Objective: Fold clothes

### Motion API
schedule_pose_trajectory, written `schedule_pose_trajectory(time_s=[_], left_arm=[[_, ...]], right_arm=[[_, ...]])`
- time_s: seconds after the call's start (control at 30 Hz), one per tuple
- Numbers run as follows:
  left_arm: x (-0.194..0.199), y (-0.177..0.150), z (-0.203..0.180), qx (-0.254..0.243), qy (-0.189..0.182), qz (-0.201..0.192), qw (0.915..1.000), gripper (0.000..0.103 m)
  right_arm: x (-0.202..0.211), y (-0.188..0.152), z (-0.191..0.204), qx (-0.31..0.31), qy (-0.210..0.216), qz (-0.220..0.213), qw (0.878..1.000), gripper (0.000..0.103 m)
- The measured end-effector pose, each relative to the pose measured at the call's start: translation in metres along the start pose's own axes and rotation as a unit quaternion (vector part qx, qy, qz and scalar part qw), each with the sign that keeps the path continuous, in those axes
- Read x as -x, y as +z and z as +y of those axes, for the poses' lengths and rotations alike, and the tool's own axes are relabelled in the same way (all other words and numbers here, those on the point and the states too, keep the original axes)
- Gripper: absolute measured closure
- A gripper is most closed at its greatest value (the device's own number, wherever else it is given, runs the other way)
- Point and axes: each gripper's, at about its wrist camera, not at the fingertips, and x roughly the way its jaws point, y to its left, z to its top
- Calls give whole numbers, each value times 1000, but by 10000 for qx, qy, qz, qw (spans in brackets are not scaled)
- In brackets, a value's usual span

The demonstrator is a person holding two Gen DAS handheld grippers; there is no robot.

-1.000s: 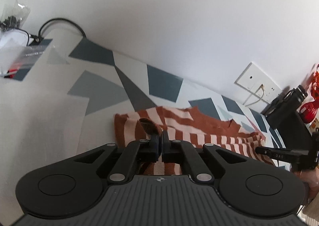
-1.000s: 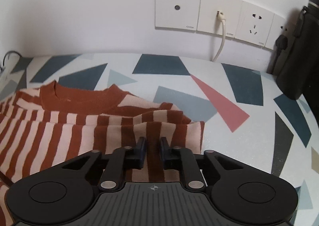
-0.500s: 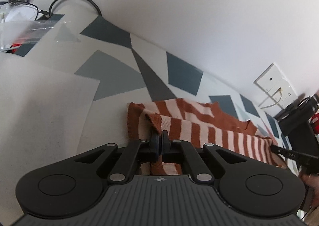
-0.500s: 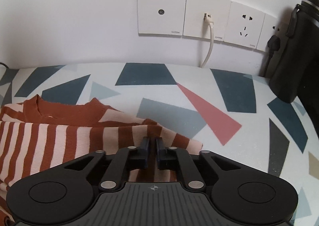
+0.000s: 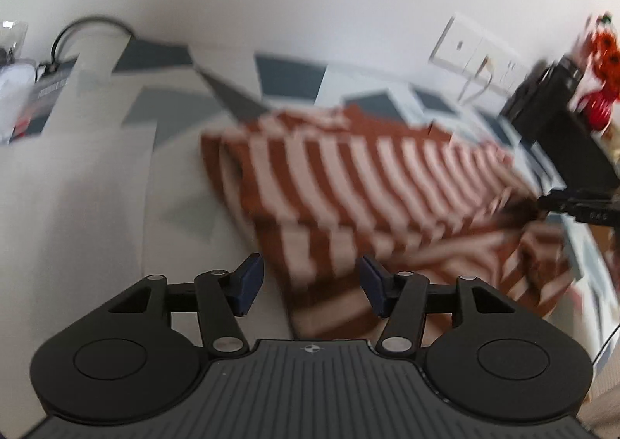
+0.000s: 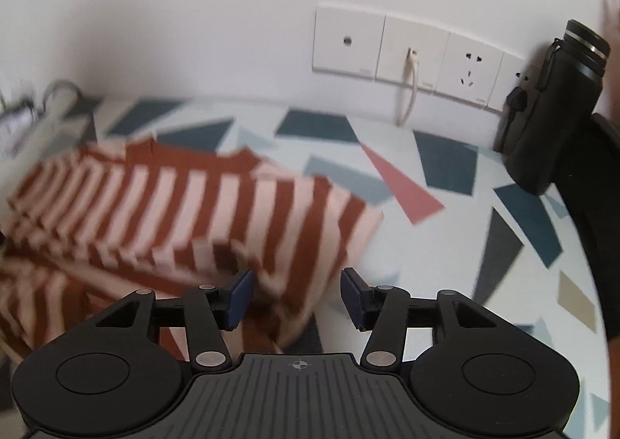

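Both grippers were caught mid-release. The left gripper [image 5: 308, 284] had its jaws spreading apart, with the striped cloth seen between the pads but not pinched by them. Same story for the right gripper [image 6: 296, 297]: jaws opening, a fabric edge in the gap, nothing clamped.

What could've gone wrong from there, as a guess: the knit looked soft and springy, so a freshly dropped flap might have been left to slide or unroll, and an opening pad could have been snagged on the loose edge and the fold dragged askew when the gripper was pulled away. Everything was pretty blurred, so the exact edge contact couldn't be made out.

The striped sweater [image 5: 372, 183] was seen lying on the patterned bench [image 6: 445, 229], folded over itself in layers, rust and pale pink stripes, solid rust collar toward 12 o'clock. From the right wrist view, wall sockets [image 6: 410, 47] were at 12 o'clock and a black bottle [image 6: 558, 109] at 2 o'clock, well apart from the cloth.
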Motion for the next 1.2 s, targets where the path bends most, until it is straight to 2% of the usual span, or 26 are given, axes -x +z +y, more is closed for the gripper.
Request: schedule_pose_trajectory(time_s=[0.13, 0.3, 0.37, 0.47, 0.57, 0.73, 0.83, 0.9, 1.0, 1.03, 1.2], left_arm=[[-6, -2, 6, 302, 53, -196, 9993, 47], [-11, 1, 2, -38, 335, -264, 9991, 51], [-12, 0, 0, -174, 391, -293, 9987, 52], [-12, -4, -6, -386, 521, -315, 9974, 53], [-13, -5, -13, -509, 601, -198, 9967, 53], [-13, -10, -20, -762, 664, -181, 9947, 53], [-12, -13, -20, -897, 737, -209, 9930, 53], [-10, -15, -18, -906, 810, -247, 9923, 53], [-6, -16, -15, -975, 1033, -302, 9894, 52], [-6, -16, -15, -1006, 1078, -320, 9885, 48], [-8, -14, -13, -1050, 1132, -418, 9871, 48]], right_arm=[[-12, -8, -8, -186, -286, 205, 9992, 56], [-17, -16, -34, -663, -376, 262, 9967, 54], [-21, -24, -34, -581, -438, 299, 9969, 54], [-20, -33, -25, -306, -541, 307, 9976, 62], [-12, -38, -15, -160, -603, 262, 9977, 62], [-11, -39, -14, -268, -591, 181, 9977, 63], [-12, -40, -16, -212, -636, 163, 9976, 71], [-12, -41, -18, -172, -667, 150, 9975, 69], [-13, -43, -27, -556, -586, 155, 9966, 69], [-14, -44, -26, -547, -614, 160, 9965, 69], [-15, -44, -16, -432, -662, 176, 9967, 70]])
